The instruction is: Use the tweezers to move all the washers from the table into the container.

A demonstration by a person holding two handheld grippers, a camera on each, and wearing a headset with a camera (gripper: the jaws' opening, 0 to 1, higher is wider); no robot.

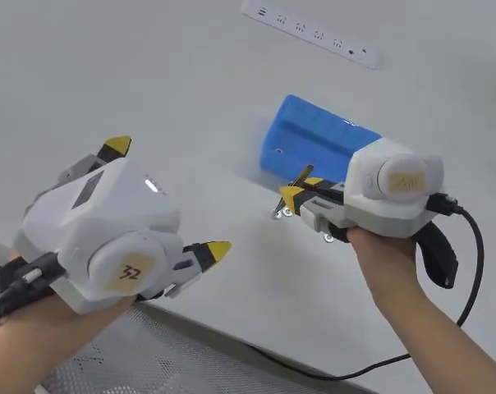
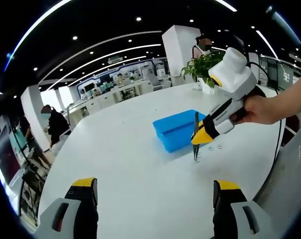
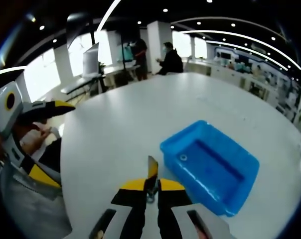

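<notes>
The blue container [image 1: 314, 139] lies on the white table, with one washer [image 3: 183, 157] on its floor. My right gripper [image 1: 293, 197] is shut on dark tweezers [image 1: 300, 177] just in front of the container. The tweezers [image 2: 196, 134] point down at the table, their tip beside small washers [image 2: 210, 148]. Two washers [image 1: 287, 213] show under and beside that gripper in the head view. My left gripper [image 1: 167, 197] is held open and empty at the left, well away from the washers. From the right gripper view, the tweezers [image 3: 151, 172] stick out between the closed jaws toward the container [image 3: 210, 164].
A white power strip [image 1: 314, 33] lies at the table's far side. The right gripper's black cable [image 1: 470, 271] loops off the near table edge [image 1: 231, 336]. Grey mesh [image 1: 133, 361] sits below that edge. People and desks stand far behind in the gripper views.
</notes>
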